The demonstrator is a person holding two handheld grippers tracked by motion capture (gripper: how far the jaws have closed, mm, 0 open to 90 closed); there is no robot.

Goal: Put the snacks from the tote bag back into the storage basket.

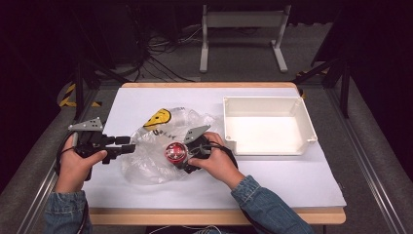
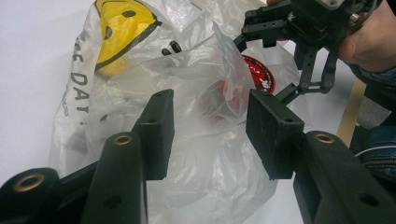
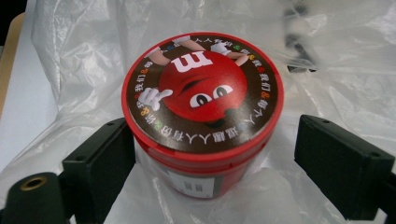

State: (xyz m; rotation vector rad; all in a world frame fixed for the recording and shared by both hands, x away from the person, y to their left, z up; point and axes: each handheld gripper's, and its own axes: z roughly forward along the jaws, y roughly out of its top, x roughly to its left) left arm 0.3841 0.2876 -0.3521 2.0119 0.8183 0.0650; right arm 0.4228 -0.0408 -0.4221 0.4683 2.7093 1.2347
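A red candy jar (image 1: pixel 176 152) with a cartoon face on its brown-rimmed lid (image 3: pixel 201 107) stands upright inside a clear plastic bag (image 1: pixel 146 165) printed with a yellow smiley. My right gripper (image 3: pixel 217 151) straddles the jar: the left jaw is close against its side and the right jaw stands clear of it, so it is open. My left gripper (image 1: pixel 127 145) sits at the bag's left edge, open, with loose bag film (image 2: pixel 201 154) rising between its jaws. In the left gripper view, the jar (image 2: pixel 258 77) shows through the plastic, with the right gripper (image 2: pixel 266 65) around it.
An empty white tray (image 1: pixel 265 100) sits at the table's right rear, close beside the right hand. The white tabletop (image 1: pixel 292 180) has bare room in front and to the right. A metal stand and cables lie on the floor beyond the table.
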